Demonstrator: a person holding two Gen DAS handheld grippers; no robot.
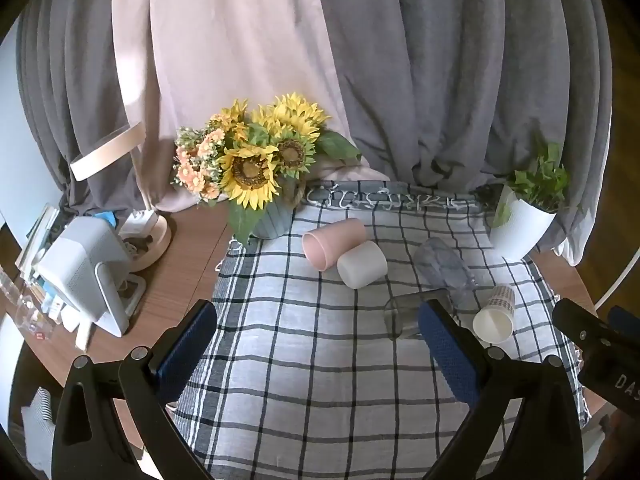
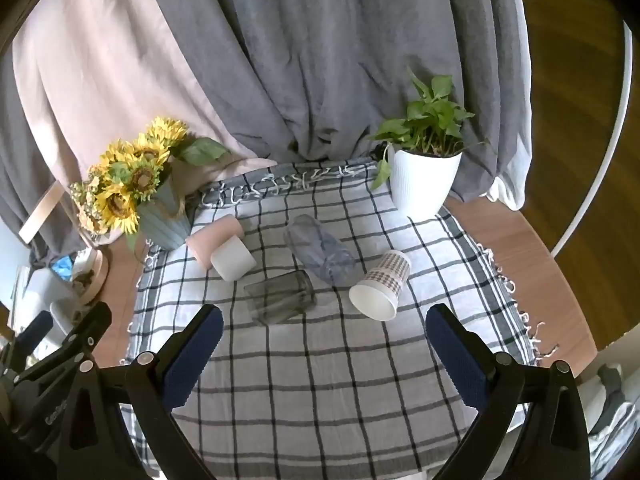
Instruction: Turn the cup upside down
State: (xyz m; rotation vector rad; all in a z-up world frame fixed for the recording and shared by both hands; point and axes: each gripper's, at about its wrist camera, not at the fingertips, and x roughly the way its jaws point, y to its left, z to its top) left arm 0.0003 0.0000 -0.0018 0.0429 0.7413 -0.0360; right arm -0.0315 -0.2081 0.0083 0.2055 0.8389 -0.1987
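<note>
Several cups lie on their sides on the checked cloth [image 2: 320,380]: a pink cup [image 2: 212,238] touching a white cup [image 2: 234,262], a smoky grey glass [image 2: 282,296], a clear bluish glass [image 2: 320,250] and a patterned paper cup [image 2: 380,286]. They also show in the left wrist view: pink cup [image 1: 332,242], white cup [image 1: 362,264], grey glass [image 1: 408,314], clear glass [image 1: 442,266], paper cup [image 1: 496,314]. My left gripper [image 1: 320,344] is open and empty, near the cloth's front. My right gripper [image 2: 324,344] is open and empty, just short of the grey glass and paper cup.
A sunflower bouquet in a blue-grey vase [image 2: 160,216] stands at the cloth's back left; a white potted plant [image 2: 422,180] at the back right. A white device [image 1: 84,272] and clutter sit on the wooden table [image 1: 184,264] to the left. Grey and pink curtains hang behind.
</note>
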